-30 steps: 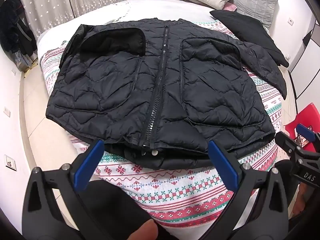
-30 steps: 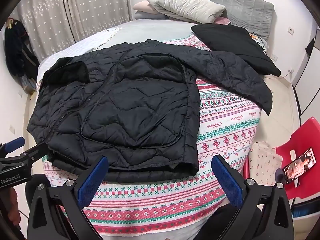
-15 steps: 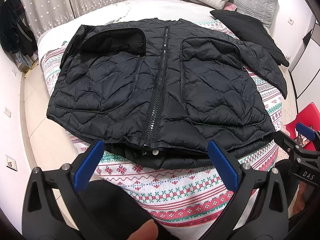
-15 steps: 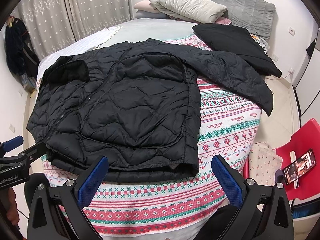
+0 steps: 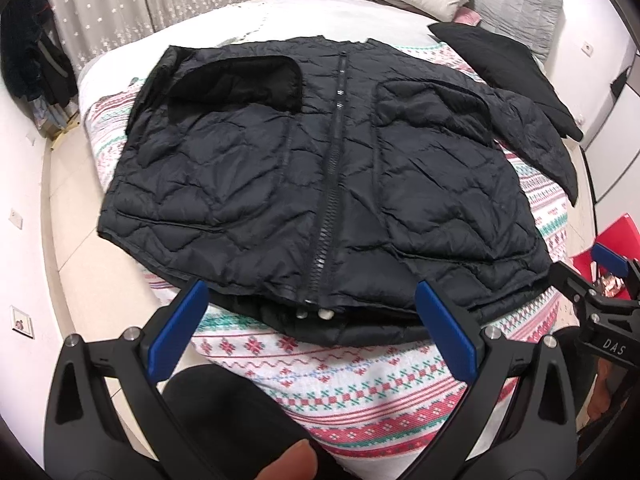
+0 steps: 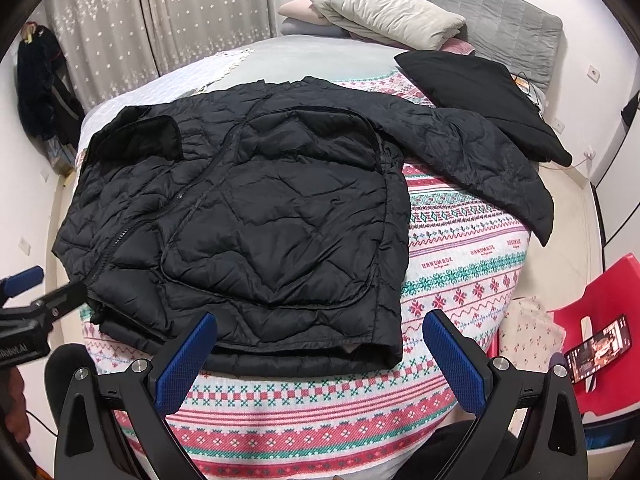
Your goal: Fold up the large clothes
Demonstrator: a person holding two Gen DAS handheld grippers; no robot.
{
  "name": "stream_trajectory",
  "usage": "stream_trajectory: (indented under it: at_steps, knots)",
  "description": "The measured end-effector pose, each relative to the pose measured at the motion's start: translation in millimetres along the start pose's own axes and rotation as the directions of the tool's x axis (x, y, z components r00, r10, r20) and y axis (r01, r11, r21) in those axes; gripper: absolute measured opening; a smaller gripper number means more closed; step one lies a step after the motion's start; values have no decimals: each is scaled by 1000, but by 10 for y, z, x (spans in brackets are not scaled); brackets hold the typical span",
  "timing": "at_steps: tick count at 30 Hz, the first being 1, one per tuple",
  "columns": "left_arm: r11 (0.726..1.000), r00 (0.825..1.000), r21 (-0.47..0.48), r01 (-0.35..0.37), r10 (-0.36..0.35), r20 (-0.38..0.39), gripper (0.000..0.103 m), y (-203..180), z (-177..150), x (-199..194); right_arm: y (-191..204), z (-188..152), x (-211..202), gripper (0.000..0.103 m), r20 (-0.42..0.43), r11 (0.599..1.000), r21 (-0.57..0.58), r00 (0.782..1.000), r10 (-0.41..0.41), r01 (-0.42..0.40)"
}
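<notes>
A black quilted jacket (image 5: 320, 184) lies flat and zipped on a patterned blanket (image 5: 360, 384) on the bed, hem toward me; it also shows in the right wrist view (image 6: 260, 220). Its left sleeve is folded across the chest; the other sleeve (image 6: 492, 168) stretches out to the right. My left gripper (image 5: 312, 332) is open and empty, just short of the hem at the zipper's end. My right gripper (image 6: 320, 356) is open and empty, near the hem's right corner. Each gripper shows at the edge of the other's view.
A black cushion (image 6: 480, 96) and stacked pillows (image 6: 384, 16) lie at the head of the bed. A red chair (image 6: 600, 320) with a phone (image 6: 596, 348) stands at the right. Curtains (image 5: 152, 4) and hanging clothes (image 5: 28, 52) are at the left.
Both grippers have moved slightly closer to the jacket's hem. The jacket has not moved.
</notes>
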State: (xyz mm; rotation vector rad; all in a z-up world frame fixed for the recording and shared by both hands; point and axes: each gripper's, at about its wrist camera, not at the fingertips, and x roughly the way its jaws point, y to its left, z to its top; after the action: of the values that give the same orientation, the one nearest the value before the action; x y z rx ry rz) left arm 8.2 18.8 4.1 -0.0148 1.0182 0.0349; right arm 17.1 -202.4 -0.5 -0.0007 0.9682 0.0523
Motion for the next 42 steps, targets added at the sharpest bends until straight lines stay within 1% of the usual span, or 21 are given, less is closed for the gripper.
stream_trajectory:
  at_steps: [3, 8, 10, 19, 22, 23, 24, 26, 28, 32, 36, 38, 39, 41, 42]
  knots:
    - [1000, 1000, -17, -20, 20, 3, 103, 72, 8, -8, -2, 30, 5, 103, 5, 1000, -8, 1000, -4, 4]
    - [999, 997, -9, -50, 49, -57, 103, 91, 20, -17, 4, 55, 12, 103, 5, 1000, -14, 1000, 3, -2]
    - [999, 998, -14, -44, 43, -46, 103, 109, 25, -24, 7, 62, 14, 103, 3, 1000, -16, 1000, 0, 0]
    - [998, 998, -18, -59, 59, -17, 103, 183, 56, -43, -9, 80, 16, 103, 0, 1000, -15, 1000, -9, 9]
    - [999, 999, -12, -39, 39, -9, 103, 219, 69, -10, -9, 84, 25, 103, -4, 1000, -18, 1000, -8, 8]
    - [1000, 1000, 0, -14, 14, 0, 103, 236, 83, 19, -12, 94, 41, 103, -8, 1000, -20, 1000, 2, -2]
    - [1000, 1000, 15, 14, -14, -8, 103, 258, 108, 67, -18, 108, 58, 103, -12, 1000, -24, 1000, 16, -16]
    - [999, 999, 38, 33, -32, -39, 103, 313, 164, 143, -51, 153, 111, 103, -34, 998, -30, 998, 54, -55]
    - [998, 998, 50, 46, -44, -52, 103, 373, 225, 205, -110, 199, 170, 103, -58, 997, -23, 996, 68, -69]
    - [996, 999, 77, 35, -32, -42, 103, 541, 384, 296, -255, 271, 304, 103, -102, 999, 8, 993, 54, -54]
    - [996, 998, 87, 32, -27, -60, 103, 822, 578, 527, -391, 286, 500, 103, -161, 998, 32, 985, 62, -57]
    - [997, 997, 65, 35, -30, -72, 103, 955, 630, 691, -471, 278, 640, 103, -197, 996, 56, 977, 82, -73]
    - [999, 996, 49, 16, -12, -85, 103, 1061, 682, 818, -503, 269, 702, 103, -211, 995, 68, 973, 91, -79]
    - [1000, 995, 16, 2, 0, -97, 103, 1205, 718, 1015, -570, 232, 869, 103, -246, 990, 105, 962, 122, -99]
    - [1000, 994, -3, 6, -6, -105, 103, 1282, 739, 1133, -592, 204, 941, 103, -261, 987, 123, 956, 136, -107]
